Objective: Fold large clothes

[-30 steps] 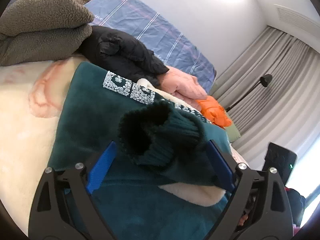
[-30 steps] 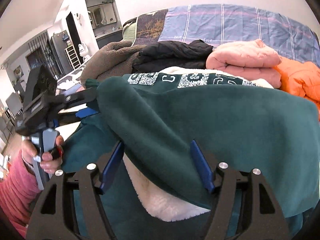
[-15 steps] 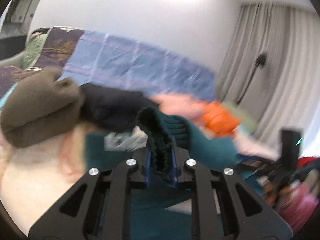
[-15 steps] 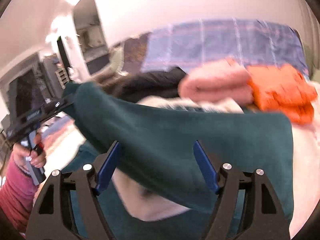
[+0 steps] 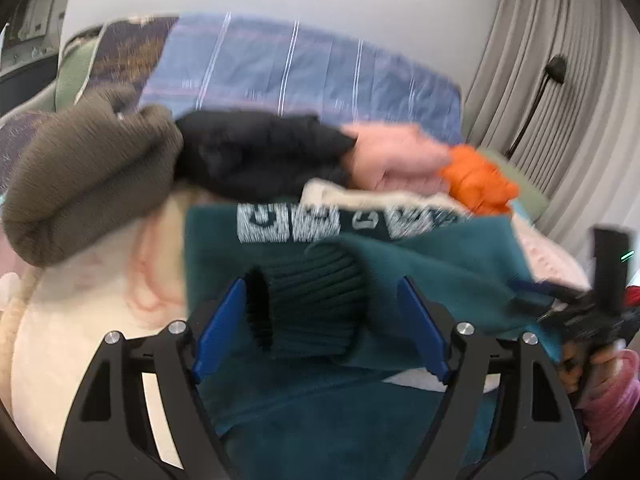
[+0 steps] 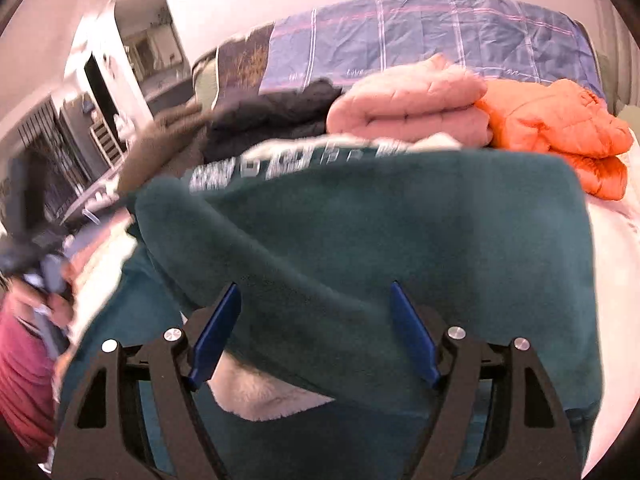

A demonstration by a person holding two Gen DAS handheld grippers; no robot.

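Observation:
A dark green fleece sweatshirt [image 5: 312, 412] with white lettering and a cream lining lies on the bed; it also fills the right wrist view [image 6: 400, 240]. Its ribbed sleeve cuff [image 5: 316, 312] lies between the blue pads of my left gripper [image 5: 320, 328], which is open; the jaws stand apart from the cuff. My right gripper [image 6: 316, 332] is open over the folded sleeve, with the cream lining [image 6: 260, 392] showing below. The right gripper also shows in the left wrist view [image 5: 592, 312].
Folded clothes lie along the back: a brown fleece [image 5: 88, 176], a black jacket [image 5: 256, 156], a pink quilted jacket [image 6: 412, 108] and an orange one [image 6: 560, 128]. A blue plaid quilt [image 6: 440, 36] lies behind. Curtains and a floor lamp [image 5: 552, 72] stand at the right.
My left gripper shut on the sleeve cuff half a second ago and has now opened, leaving the cuff lying on the sweatshirt. The right gripper stayed open over the sleeve.

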